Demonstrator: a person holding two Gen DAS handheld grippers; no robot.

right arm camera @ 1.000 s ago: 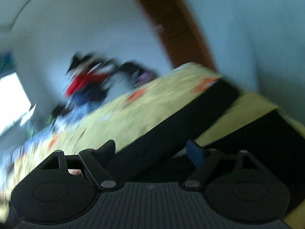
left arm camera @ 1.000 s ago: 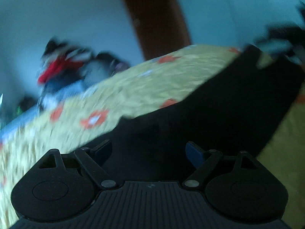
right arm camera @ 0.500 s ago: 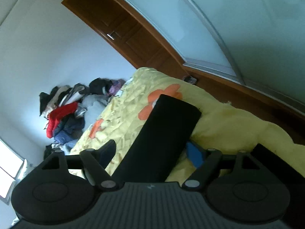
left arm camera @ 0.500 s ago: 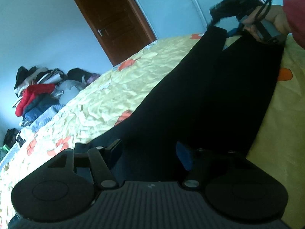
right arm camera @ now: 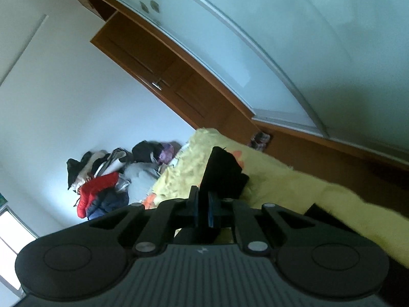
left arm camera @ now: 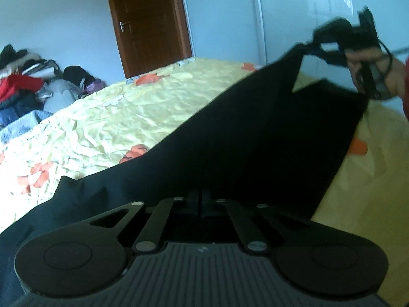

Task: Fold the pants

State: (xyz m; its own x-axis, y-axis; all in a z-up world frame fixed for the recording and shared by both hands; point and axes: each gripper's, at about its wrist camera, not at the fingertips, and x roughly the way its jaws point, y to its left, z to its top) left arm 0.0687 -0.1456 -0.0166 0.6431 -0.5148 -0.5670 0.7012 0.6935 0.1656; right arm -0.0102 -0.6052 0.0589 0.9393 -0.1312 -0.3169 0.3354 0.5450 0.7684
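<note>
Black pants (left arm camera: 255, 138) lie stretched across a yellow flowered bedspread (left arm camera: 122, 117). My left gripper (left arm camera: 200, 202) is shut on the near end of the pants. In the left wrist view my right gripper (left arm camera: 317, 48) is at the upper right, shut on the far end of one leg and lifting it off the bed. In the right wrist view my right gripper (right arm camera: 204, 209) is shut on the black fabric (right arm camera: 222, 174), which stands up between its fingers.
A pile of clothes (left arm camera: 23, 87) with a red jacket sits at the far side of the bed by the wall. A brown door (left arm camera: 145, 23) and a white wardrobe (left arm camera: 281, 15) stand behind the bed.
Both grippers have shut on the pants; half a second ago their jaws stood open around the fabric. The right gripper has lifted its leg end off the bed.
</note>
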